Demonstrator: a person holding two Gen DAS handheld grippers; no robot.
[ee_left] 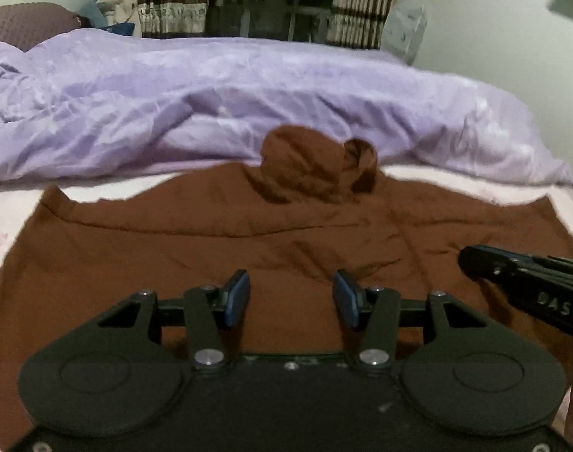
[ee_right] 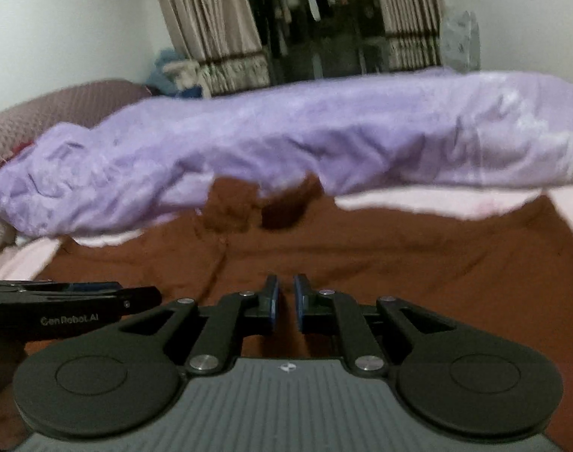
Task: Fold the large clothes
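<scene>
Bed: pale pink bed sheet (ee_left: 15, 203) under a wide brown cloth garment (ee_left: 211, 248); its near hem is cut off.
Beyond: crumpled lilac quilt (ee_left: 211, 94).
Left hand-held gripper (ee_left: 291, 293): apart, empty.
Right hand-held gripper (ee_right: 285, 301): slightly apart, empty.

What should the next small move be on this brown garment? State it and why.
Probably lower the left gripper onto the brown garment's near edge and pinch it: the garment lies spread flat, unfolded, and both it and the right gripper hold nothing.

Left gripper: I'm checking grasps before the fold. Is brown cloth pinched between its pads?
No: the left gripper stands open, its pads apart above the flat brown garment.
</scene>
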